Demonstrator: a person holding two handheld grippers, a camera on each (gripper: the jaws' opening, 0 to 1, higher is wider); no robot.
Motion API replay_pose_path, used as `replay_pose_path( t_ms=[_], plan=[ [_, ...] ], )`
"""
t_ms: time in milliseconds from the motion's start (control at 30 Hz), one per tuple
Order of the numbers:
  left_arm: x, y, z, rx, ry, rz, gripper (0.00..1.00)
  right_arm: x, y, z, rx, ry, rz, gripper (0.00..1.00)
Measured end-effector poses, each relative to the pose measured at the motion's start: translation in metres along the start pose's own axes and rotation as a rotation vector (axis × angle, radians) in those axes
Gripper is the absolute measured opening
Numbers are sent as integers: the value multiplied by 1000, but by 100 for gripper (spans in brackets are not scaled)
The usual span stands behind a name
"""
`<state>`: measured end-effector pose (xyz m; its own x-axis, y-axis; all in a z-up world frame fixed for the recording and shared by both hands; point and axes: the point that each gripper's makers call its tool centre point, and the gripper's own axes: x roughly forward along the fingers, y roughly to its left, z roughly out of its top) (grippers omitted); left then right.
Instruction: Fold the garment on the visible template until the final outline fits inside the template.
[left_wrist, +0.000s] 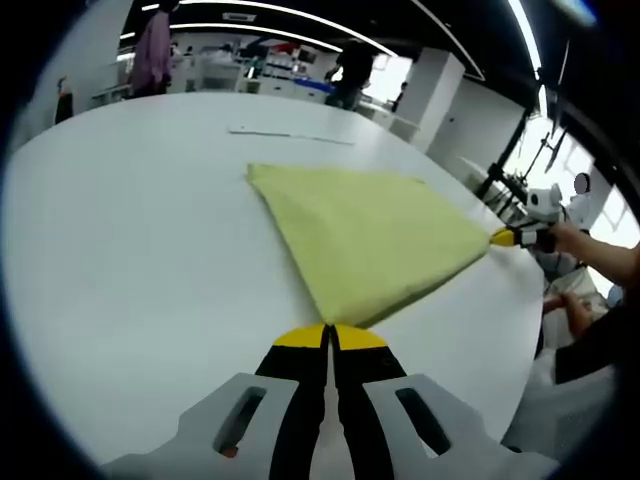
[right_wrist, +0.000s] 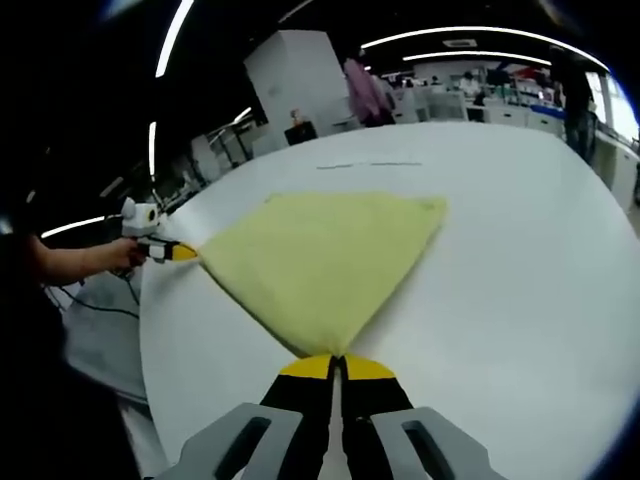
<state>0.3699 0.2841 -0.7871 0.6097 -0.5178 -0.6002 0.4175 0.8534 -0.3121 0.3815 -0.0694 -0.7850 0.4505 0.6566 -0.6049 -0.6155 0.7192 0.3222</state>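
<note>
Jaws of both grippers closed on corners of our yellow garment (left_wrist: 375, 240).
We cannot make out the template; garment lies on the white bench (left_wrist: 130, 260), stretched between left gripper (left_wrist: 329, 338) and right gripper (right_wrist: 335, 366).

From my seat the garment (left_wrist: 375, 235) reads as soft woven cloth, pale yellow-green, matt, with a faintly napped, slightly rough face and no sheen under the ceiling lights. The table (left_wrist: 130, 240) under it looks like smooth white laminate or painted board, matt to satin, giving only a dull, even glow. My left gripper (left_wrist: 330, 335) has smooth black plastic jaws capped with glossy yellow tips, seated in pale grey moulded plastic with a low sheen. My right gripper (right_wrist: 336, 365) shows the same finish: black plastic jaws, yellow tips, grey matt housing. Both pairs of tips are pressed together on cloth corners.
</note>
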Motion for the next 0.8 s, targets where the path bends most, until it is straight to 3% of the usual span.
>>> replay_pose_path(
  t_ms=[167, 633, 800],
  plan=[
    [0, 0, 0, -1, 3, -1, 0, 1, -1, 0, 44, -3, 1, 0],
    [-2, -1, 1, 8, 1, -2, 0, -4, 1, 1, 34, 10, 13, 0],
    [-3, -4, -3, 26, 10, -2, 0, -6, 3, -7, 29, 42, 12, 0]
  ],
)
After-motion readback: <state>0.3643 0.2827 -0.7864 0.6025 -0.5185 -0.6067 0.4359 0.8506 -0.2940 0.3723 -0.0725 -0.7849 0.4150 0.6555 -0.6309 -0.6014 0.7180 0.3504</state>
